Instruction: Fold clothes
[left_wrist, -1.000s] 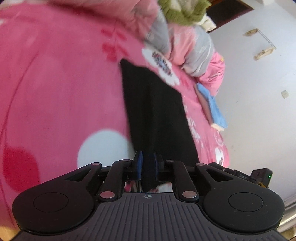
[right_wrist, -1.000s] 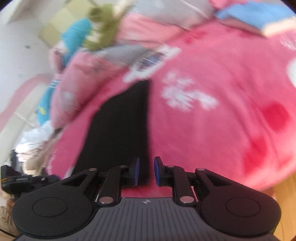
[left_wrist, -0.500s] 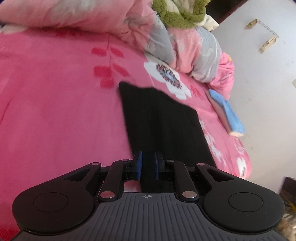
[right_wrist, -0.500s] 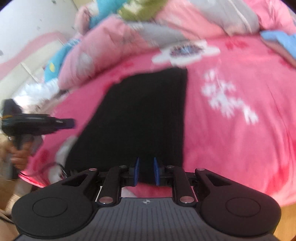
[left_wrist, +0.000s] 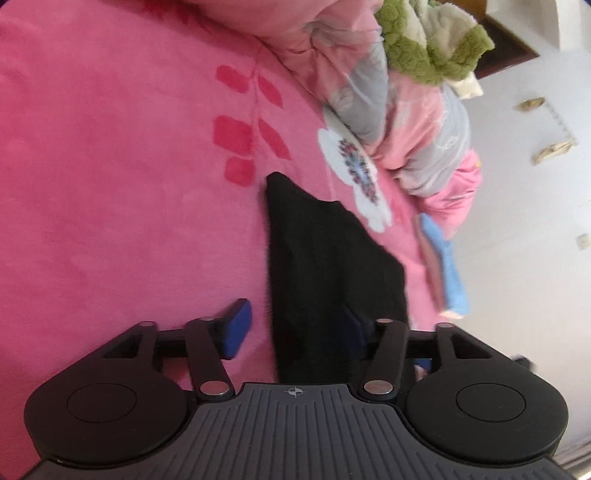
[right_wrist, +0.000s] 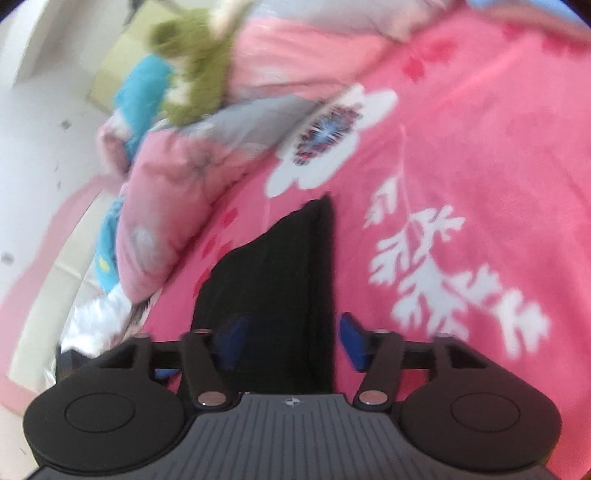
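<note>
1. Clearly, what matters for us is how the flat black knitted garment (left_wrist: 325, 280) lies: it is a long dark strip spread on the pink fleece bed cover with white flowers (left_wrist: 122, 184), and its long axis runs straight away from both sets of fingers toward the heaped pink and grey quilt (left_wrist: 417, 122) at the far end of the bed.

2. Our left gripper (left_wrist: 299, 328) is opening. Its fingers stand well apart, with the near end of the garment lying between them, nearer the right-hand pad. The left blue pad (left_wrist: 236, 328) shows bare over the pink cover and presses on nothing; the other is half hidden against the dark cloth, but we judge the cloth let go.

3. Our right gripper (right_wrist: 291, 339) is opening as well. Both blue pads stand clear on either side of the cloth, one over the black fabric and one just past its right-hand edge above the pink cover. Nothing is pinched.

4. Both hands sit at the same near end of the strip, so neither is nearer the far end; we judge the next fold would carry this near edge away from us along that long axis.

5. The left view shows the garment's left edge, its stepped far corner and a blue and pink folded cloth (left_wrist: 447, 273) by the bed's right edge, against the white wall. The right view, which is blurred, instead shows the straight right edge, the white flower print (right_wrist: 325, 140) just beyond the far end, and a green plush toy (right_wrist: 195, 70) on the quilt.
</note>
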